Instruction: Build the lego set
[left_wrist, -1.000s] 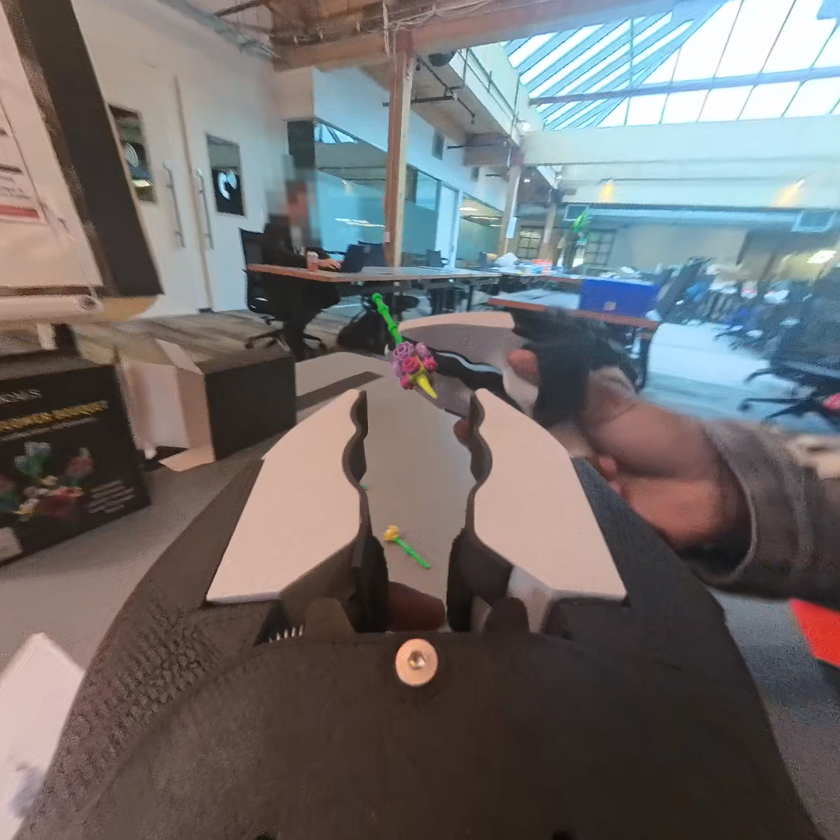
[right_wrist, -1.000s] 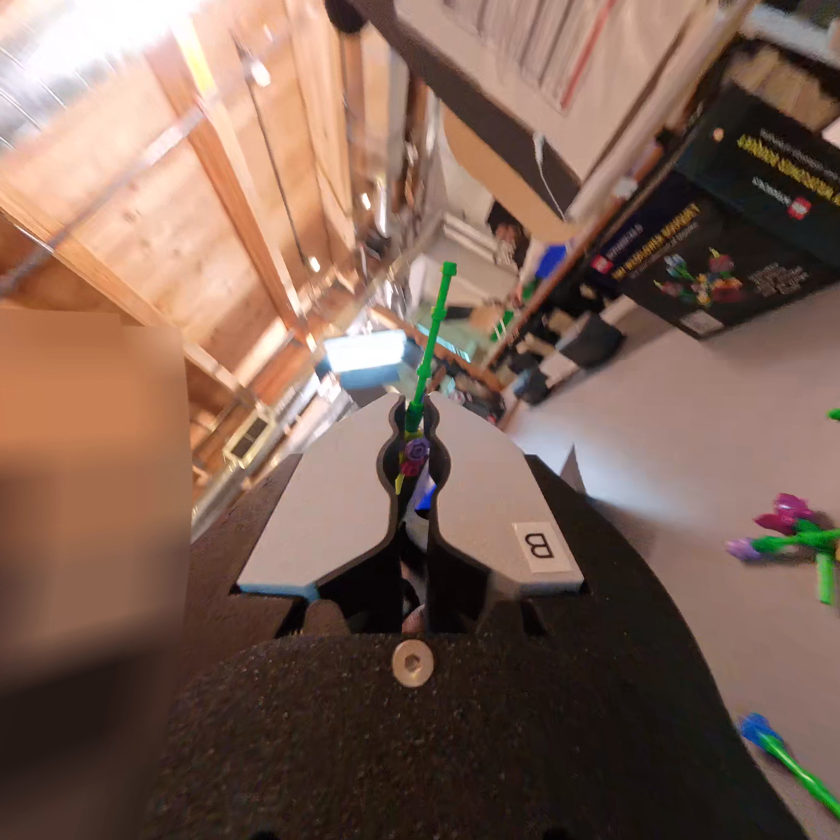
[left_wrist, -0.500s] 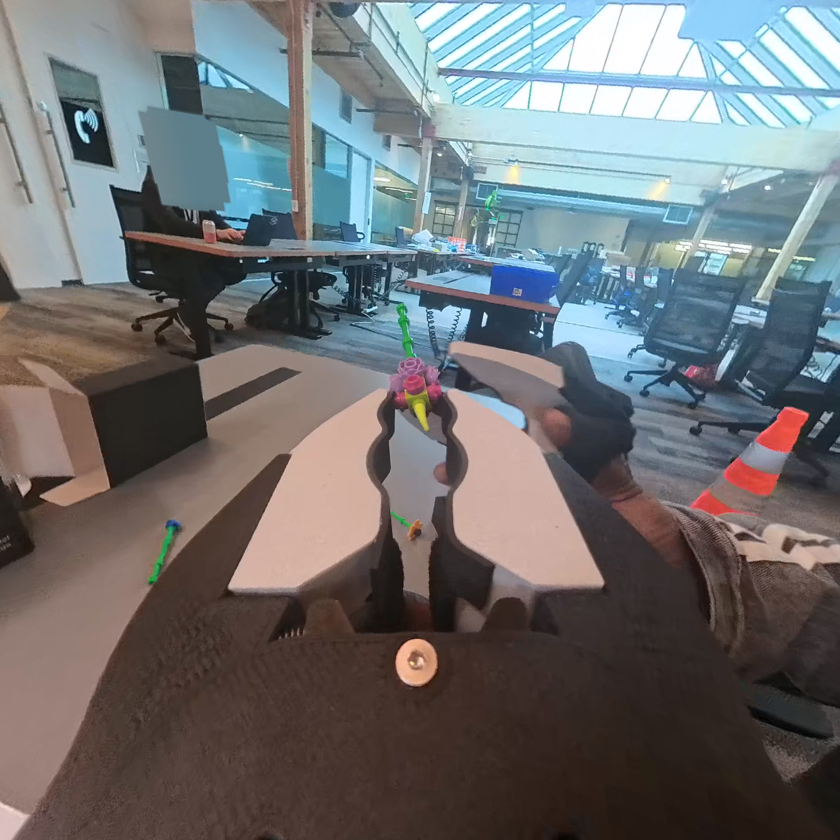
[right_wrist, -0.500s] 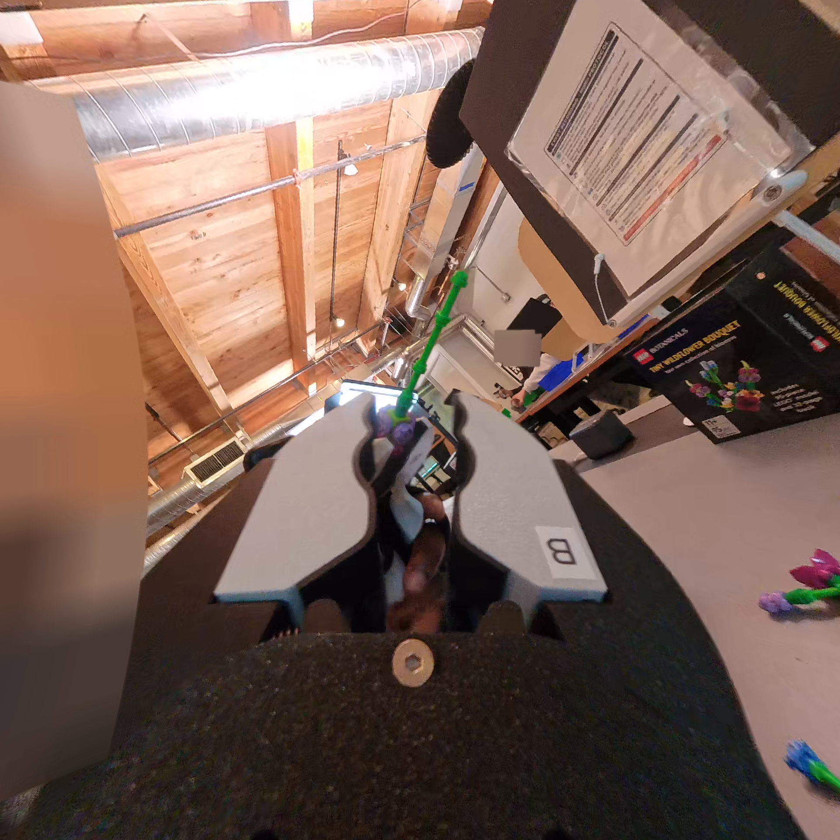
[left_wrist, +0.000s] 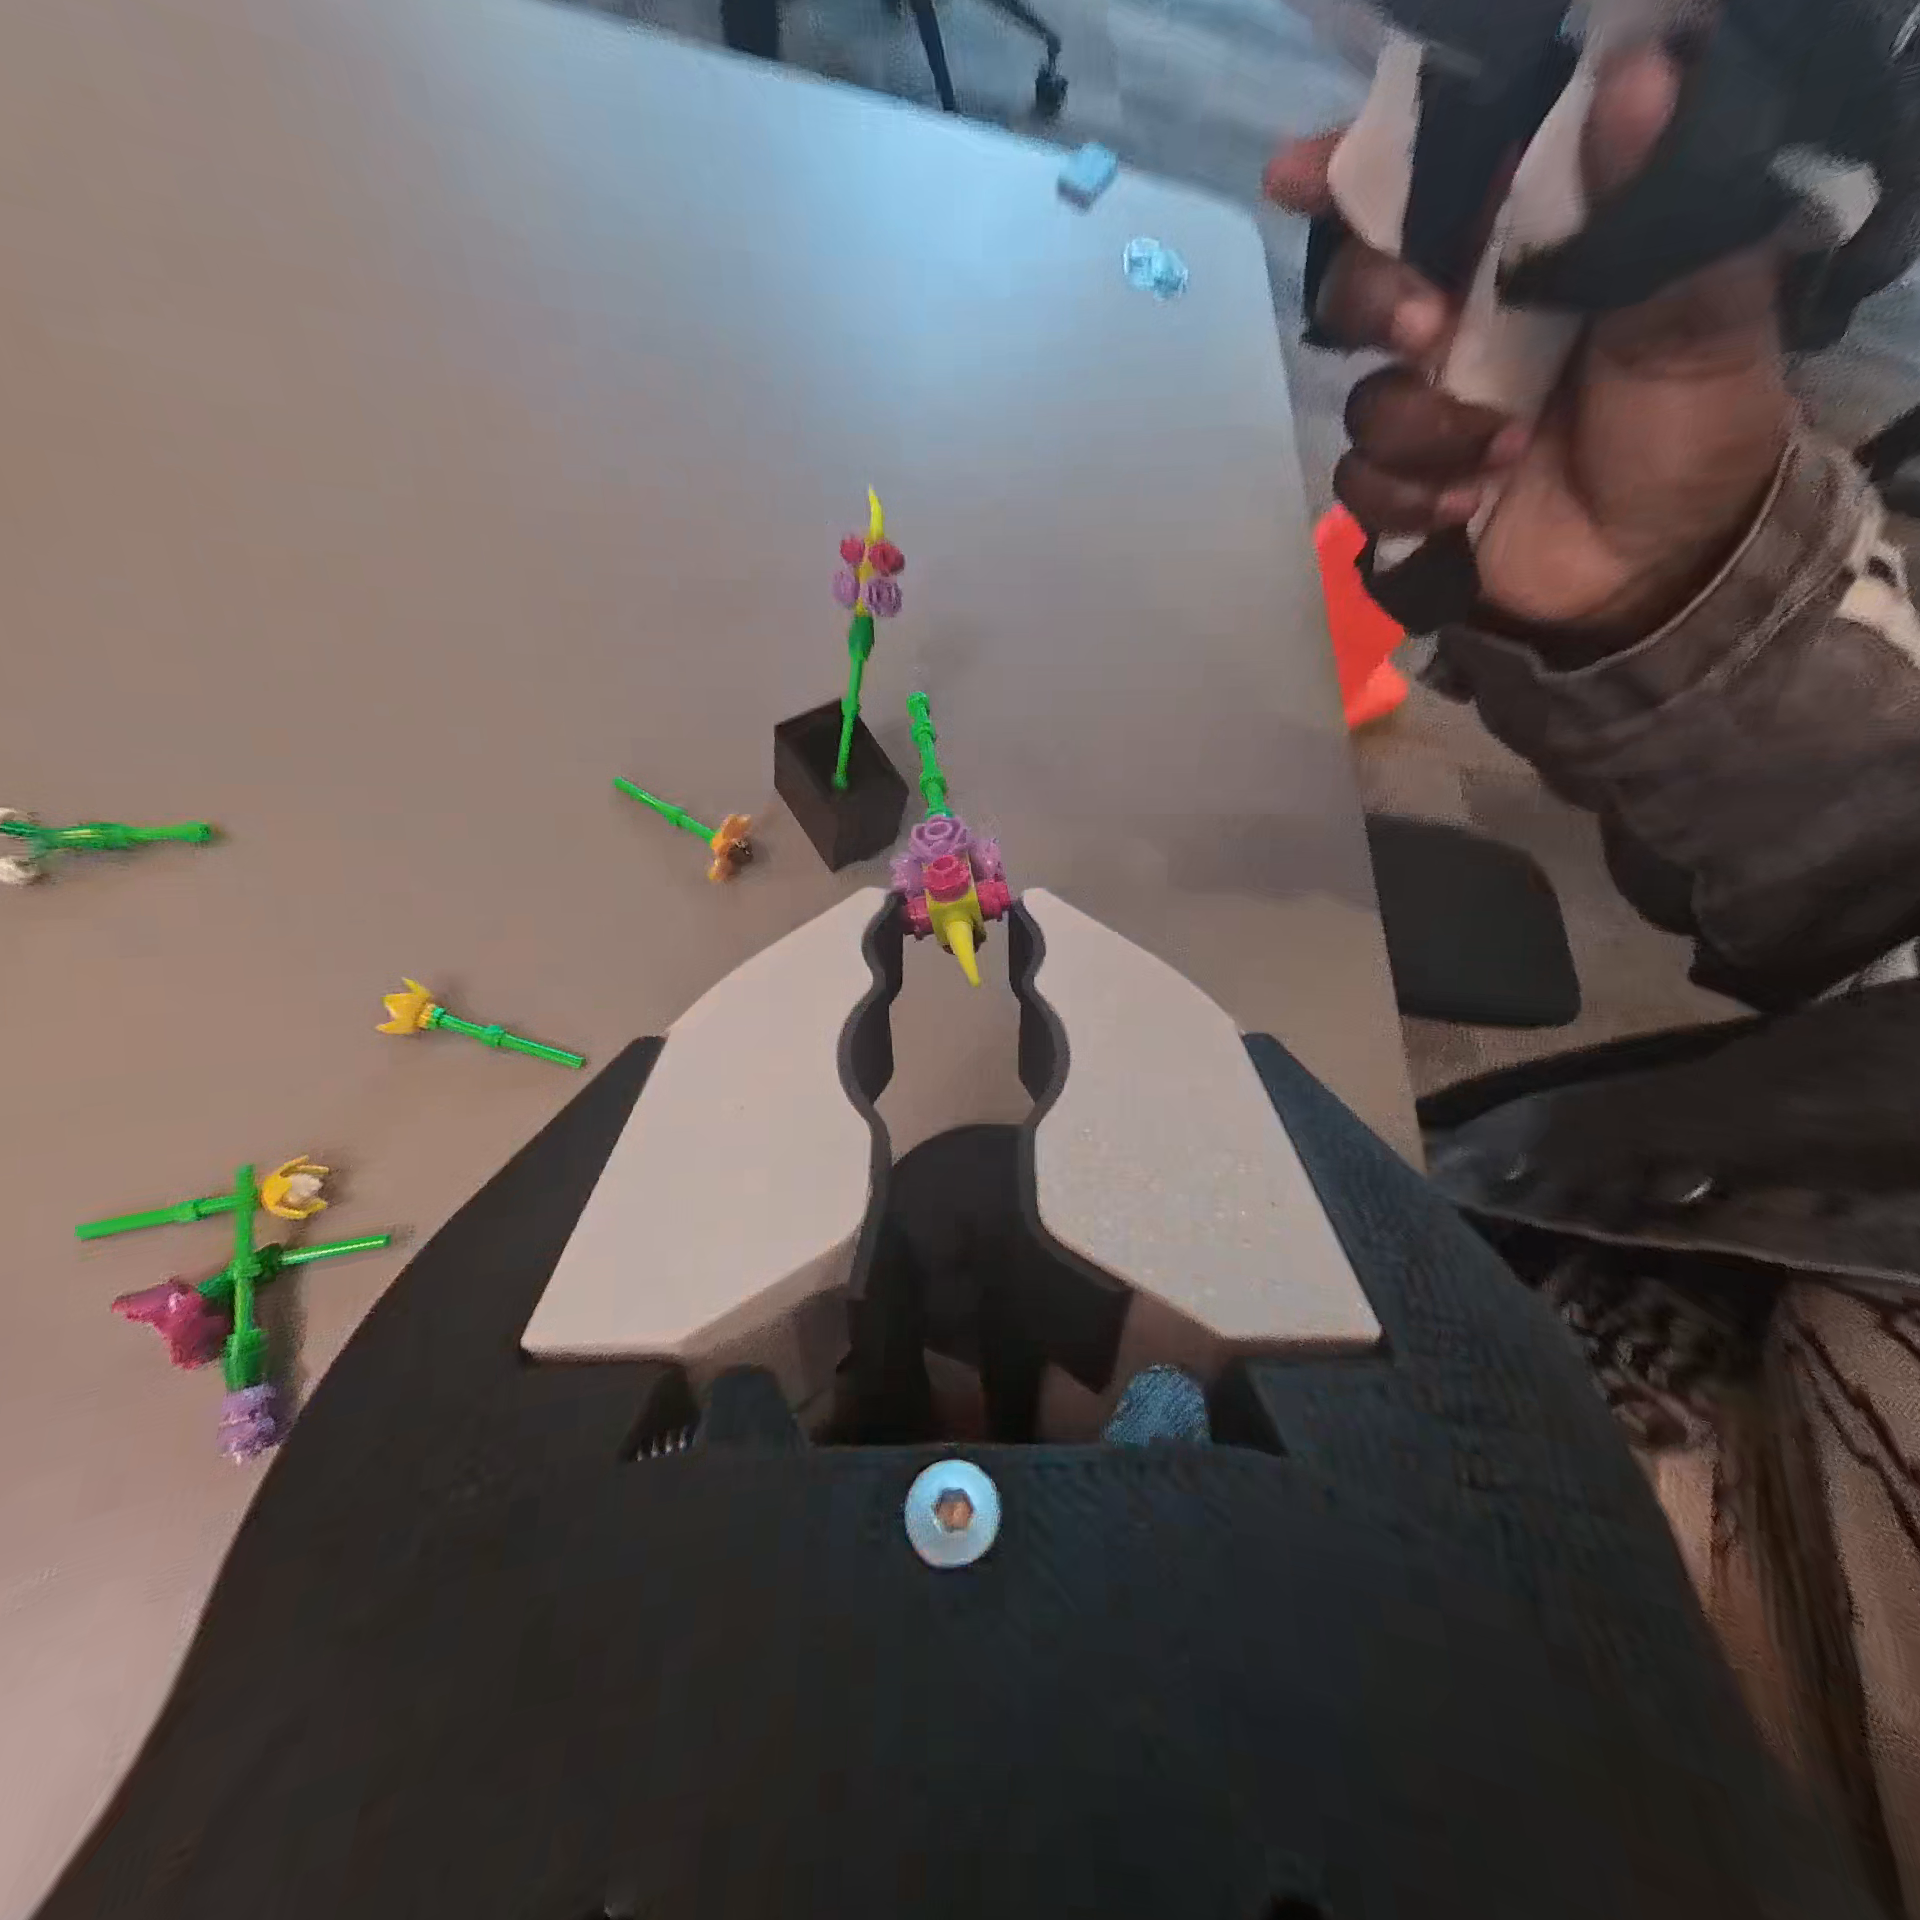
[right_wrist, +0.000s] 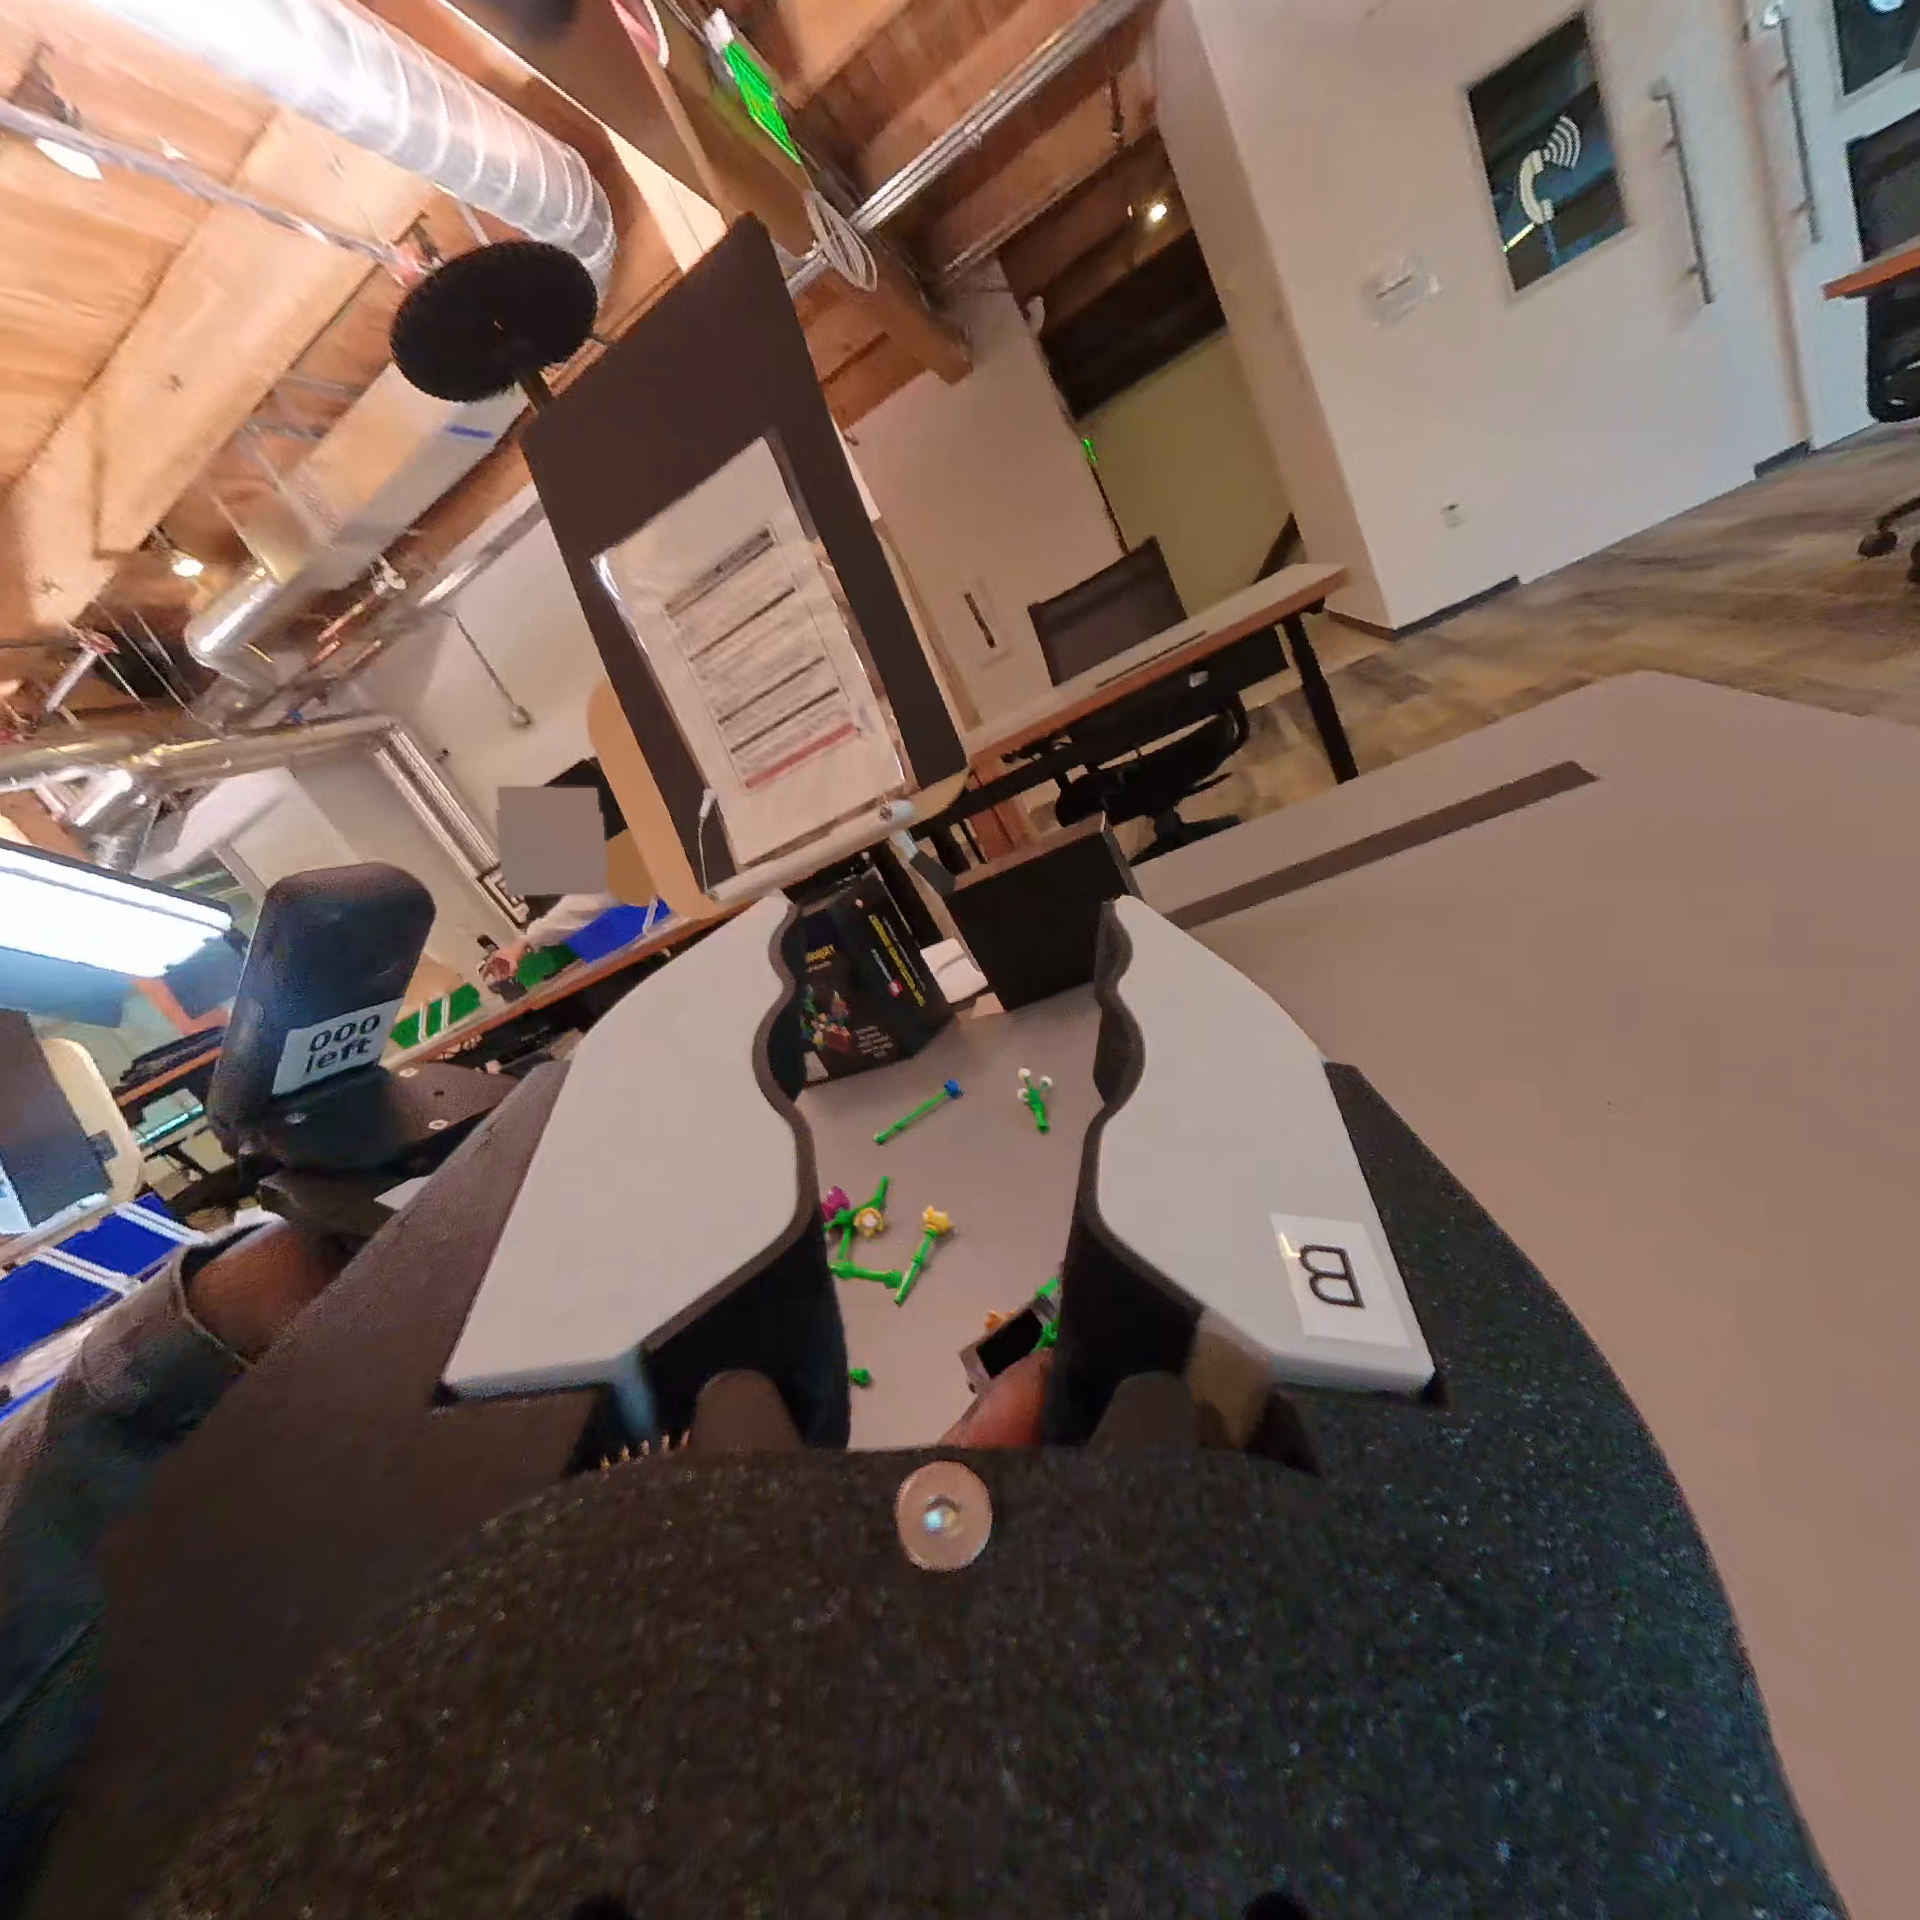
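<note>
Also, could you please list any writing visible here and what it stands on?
I won't quote writing; these bear it:
White sticker on a finger of the right gripper.
White label on a black camera.
Printed sheet on the dark panel.
Black box on the table.
Left wrist view: none.

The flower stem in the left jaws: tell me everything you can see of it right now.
The flower stem is a small plastic build: a thin, knobbed green stalk topped by a cluster of lilac and dark pink rosettes with a yellow pointed spike. The left gripper pinches it at the bloom cluster, right at the jaw tips. The spike points back toward the camera, and the stalk runs away from it, toward the black block where a similar flower stands upright. It hangs above the grey table, touching only the jaws.
</note>
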